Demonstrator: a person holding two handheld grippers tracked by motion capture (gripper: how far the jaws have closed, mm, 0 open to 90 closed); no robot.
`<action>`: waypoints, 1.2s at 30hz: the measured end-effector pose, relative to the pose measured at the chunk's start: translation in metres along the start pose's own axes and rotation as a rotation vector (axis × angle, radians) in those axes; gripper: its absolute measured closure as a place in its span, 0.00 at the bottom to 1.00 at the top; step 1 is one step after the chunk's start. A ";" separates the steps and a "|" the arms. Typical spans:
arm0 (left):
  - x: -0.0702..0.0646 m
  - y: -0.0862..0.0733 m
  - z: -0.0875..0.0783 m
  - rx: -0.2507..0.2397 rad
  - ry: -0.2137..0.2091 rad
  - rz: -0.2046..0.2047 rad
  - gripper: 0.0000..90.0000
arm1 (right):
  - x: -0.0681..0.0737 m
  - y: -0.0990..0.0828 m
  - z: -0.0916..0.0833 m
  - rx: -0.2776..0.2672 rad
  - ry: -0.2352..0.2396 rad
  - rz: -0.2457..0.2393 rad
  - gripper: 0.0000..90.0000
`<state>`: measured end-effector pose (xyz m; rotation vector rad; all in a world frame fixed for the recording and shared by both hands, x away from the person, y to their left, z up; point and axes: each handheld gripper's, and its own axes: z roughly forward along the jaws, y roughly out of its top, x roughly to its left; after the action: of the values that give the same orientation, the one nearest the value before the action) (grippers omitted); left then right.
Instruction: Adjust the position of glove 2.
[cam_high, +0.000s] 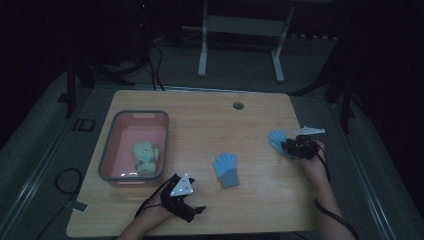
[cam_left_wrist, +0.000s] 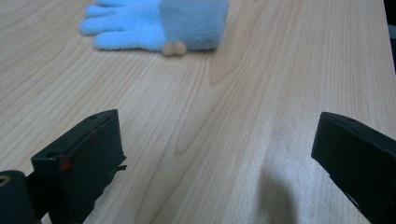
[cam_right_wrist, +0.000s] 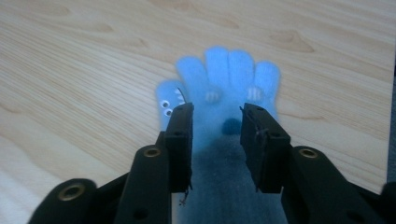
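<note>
High view: wooden surface (cam_high: 200, 125) carries a pink bin (cam_high: 112, 150) holding a green glove (cam_high: 145, 157), a blue glove (cam_high: 226, 169) at centre, the left gripper (cam_high: 192, 210) near the front edge and the right gripper (cam_high: 289, 145) at a second glove (cam_high: 276, 138) on the right. Left gripper view: fingers (cam_left_wrist: 79, 163) spread wide, empty, above bare wood, the blue glove (cam_left_wrist: 154, 23) lying ahead. Right gripper view: fingers (cam_right_wrist: 180, 144) partly closed astride the second glove's (cam_right_wrist: 229, 84) palm; whether they grip it cannot be told.

The left gripper (cam_high: 192, 210) sits low near the front edge of the table (cam_high: 260, 210), jaws spread wide. The right gripper (cam_right_wrist: 215, 122) has its jaws half-closed around a blue glove (cam_right_wrist: 229, 88).
</note>
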<state>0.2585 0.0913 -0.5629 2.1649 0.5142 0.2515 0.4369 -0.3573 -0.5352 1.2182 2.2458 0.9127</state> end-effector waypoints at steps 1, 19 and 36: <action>0.000 0.000 0.000 0.002 0.000 0.001 0.03 | 0.000 -0.001 0.003 0.018 -0.003 -0.008 0.70; -0.001 -0.001 0.001 0.005 0.003 0.002 0.03 | 0.014 -0.004 0.008 0.014 -0.064 0.087 0.96; -0.003 0.001 -0.001 -0.007 0.005 0.008 0.03 | 0.093 0.031 -0.049 -0.098 -0.176 0.210 0.97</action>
<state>0.2560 0.0906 -0.5612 2.1604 0.5062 0.2628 0.3749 -0.2830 -0.4836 1.4489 1.9410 0.9406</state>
